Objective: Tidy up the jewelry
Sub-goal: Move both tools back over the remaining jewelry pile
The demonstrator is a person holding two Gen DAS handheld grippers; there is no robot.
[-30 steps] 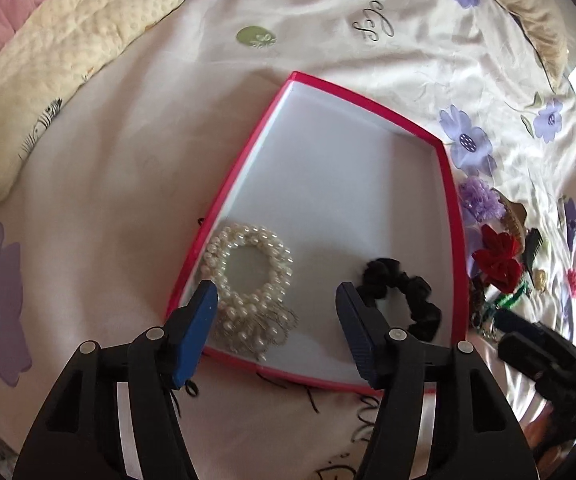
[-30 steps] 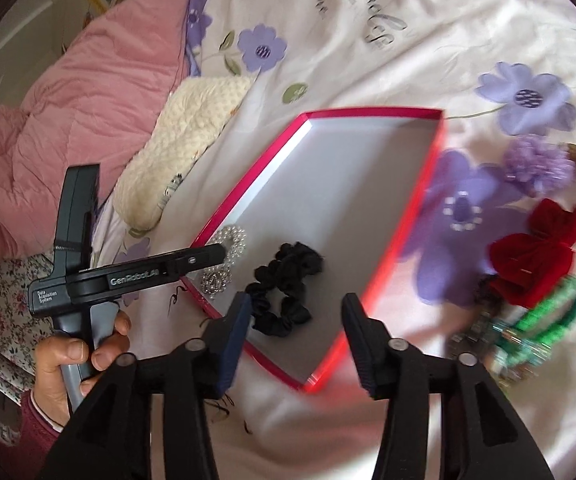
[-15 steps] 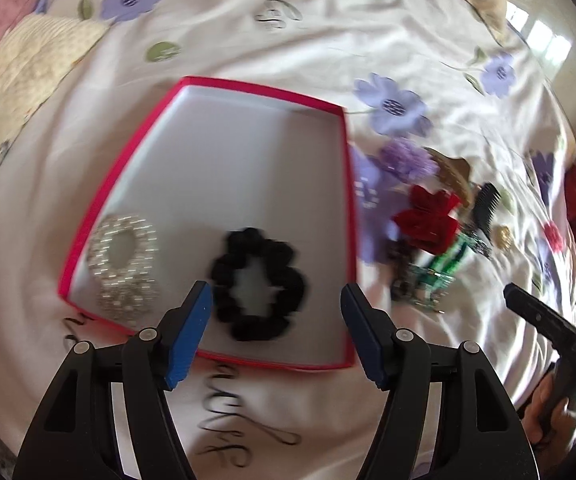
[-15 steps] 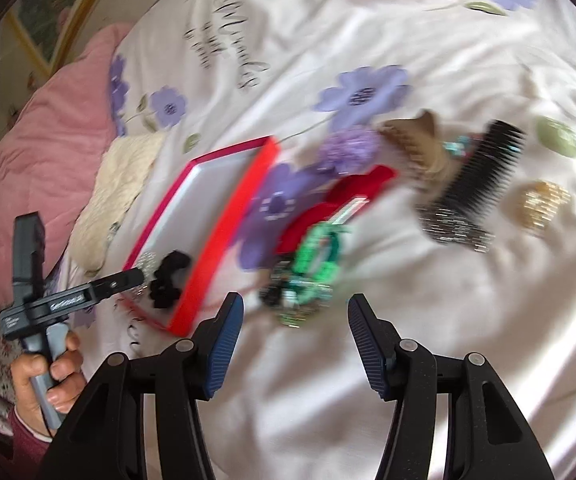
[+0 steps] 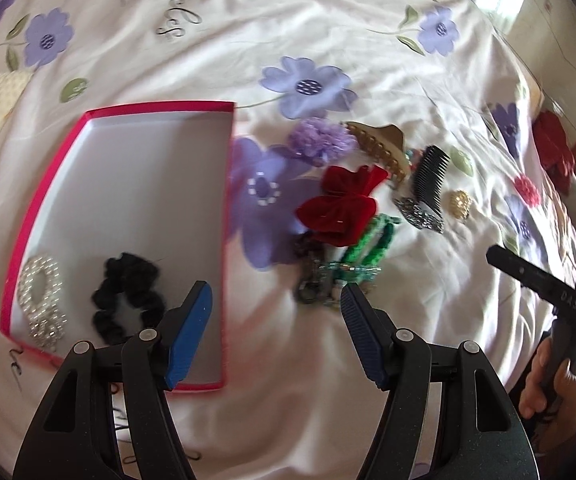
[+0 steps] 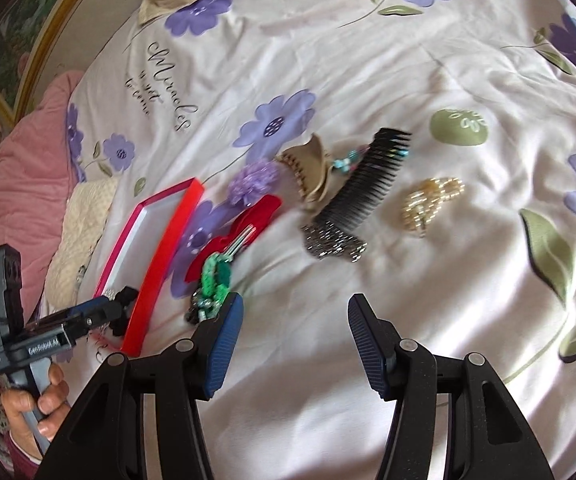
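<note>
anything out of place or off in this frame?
Nothing damaged. Only the pearl bracelet and black scrunchie lie inside the red tray. The rest sits in a loose heap on the bedspread beside it: red bow, black comb, green beaded piece, tangled together. The gold piece lies apart.

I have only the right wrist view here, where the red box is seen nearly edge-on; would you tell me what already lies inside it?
Observer: A black scrunchie and a pearl bracelet lie in the red box, both at its near end.
Operator: Thank you. Do the two touch each other?
Observer: No, they lie side by side with a gap between them, the bracelet nearer the left wall.
Operator: And do the left tongs carry anything?
Observer: No, the left tongs have just been opening and nothing is between them.
</note>
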